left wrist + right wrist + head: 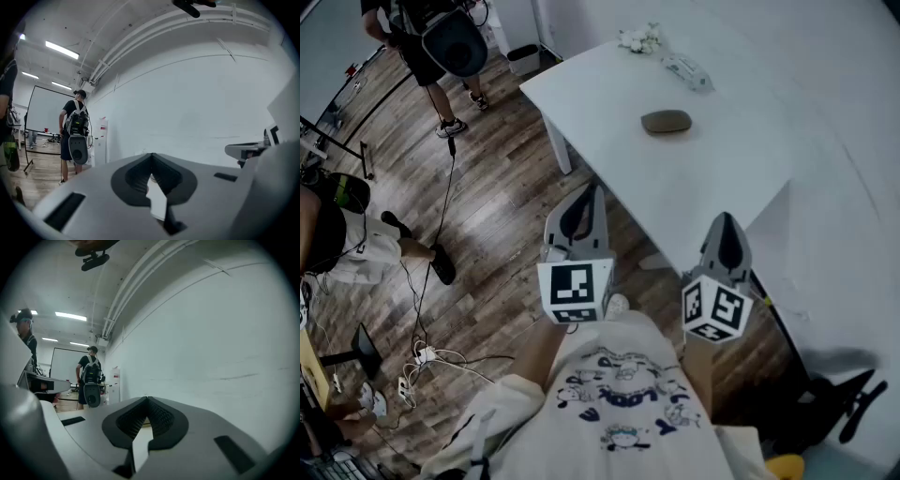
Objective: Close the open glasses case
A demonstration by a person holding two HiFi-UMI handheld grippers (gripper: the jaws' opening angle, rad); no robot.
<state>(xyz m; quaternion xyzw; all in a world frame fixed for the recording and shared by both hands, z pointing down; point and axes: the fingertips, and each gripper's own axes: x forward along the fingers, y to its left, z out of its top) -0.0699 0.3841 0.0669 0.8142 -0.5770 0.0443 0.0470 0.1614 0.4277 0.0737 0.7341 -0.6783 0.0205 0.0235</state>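
A dark oval glasses case (666,122) lies on the white table (703,187), toward its far half; from the head view its lid looks down. Both grippers hang level in front of my body, short of the table's near edge. My left gripper (596,189) is shut with nothing in it and sits over the wooden floor, left of the table. The right gripper (724,218), also shut and empty, is at the table's near corner. In the left gripper view the gripper (151,155) shows jaws meeting, as does the gripper (147,400) in the right gripper view. The case is in neither gripper view.
Clear-framed glasses (686,71) and small white flowers (639,39) lie at the table's far end. A person with a backpack (441,47) stands at the far left, another sits at the left edge (342,244). Cables (427,352) trail on the floor. A black chair base (834,398) is at the right.
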